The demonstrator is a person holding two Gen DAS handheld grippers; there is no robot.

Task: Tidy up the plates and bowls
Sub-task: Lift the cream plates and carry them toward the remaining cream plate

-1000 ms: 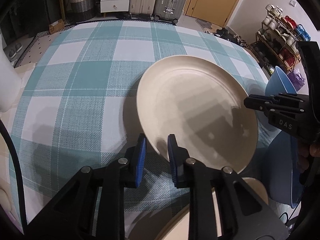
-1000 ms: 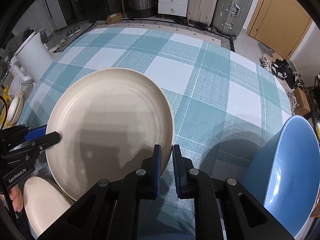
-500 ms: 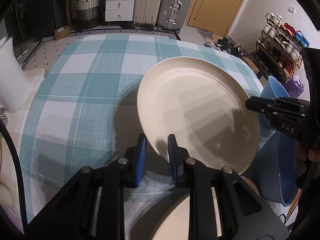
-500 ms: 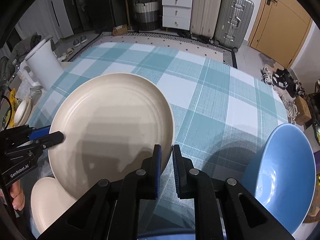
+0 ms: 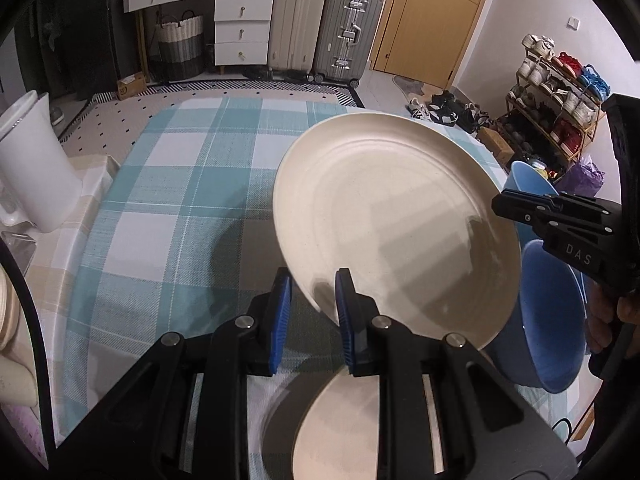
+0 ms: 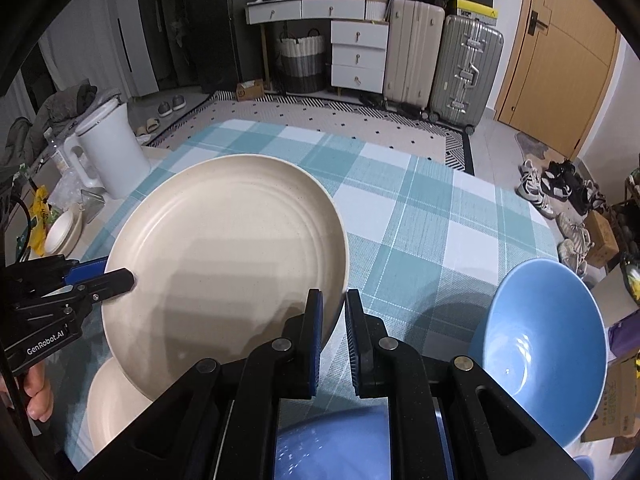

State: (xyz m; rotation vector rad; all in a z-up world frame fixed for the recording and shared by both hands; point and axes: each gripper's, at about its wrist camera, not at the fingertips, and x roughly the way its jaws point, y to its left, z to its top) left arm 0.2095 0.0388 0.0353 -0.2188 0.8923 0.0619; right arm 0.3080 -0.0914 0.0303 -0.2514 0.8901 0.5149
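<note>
A large cream plate [image 5: 392, 224] is held in the air above the checked tablecloth [image 5: 168, 200], tilted. My left gripper [image 5: 310, 296] is shut on its near-left rim. My right gripper [image 6: 332, 312] is shut on its opposite rim and also shows in the left wrist view [image 5: 532, 212]. The plate fills the left of the right wrist view [image 6: 224, 248], where the left gripper [image 6: 116, 276] shows. A second cream plate [image 5: 344, 428] lies on the table below. A blue bowl [image 6: 544, 344] stands at the right and another blue bowl [image 6: 332, 444] lies under my right gripper.
A white pitcher [image 6: 108, 148] stands at the table's left edge beside a small cream bowl [image 6: 64, 228]. Beyond the table are suitcases [image 5: 344, 28], white drawers [image 5: 240, 28], a basket and a shoe rack [image 5: 560, 92].
Both grippers have lifted the large plate higher off the table and tilted up, so more of the room shows. The lower cream plate and blue bowls stay put.
</note>
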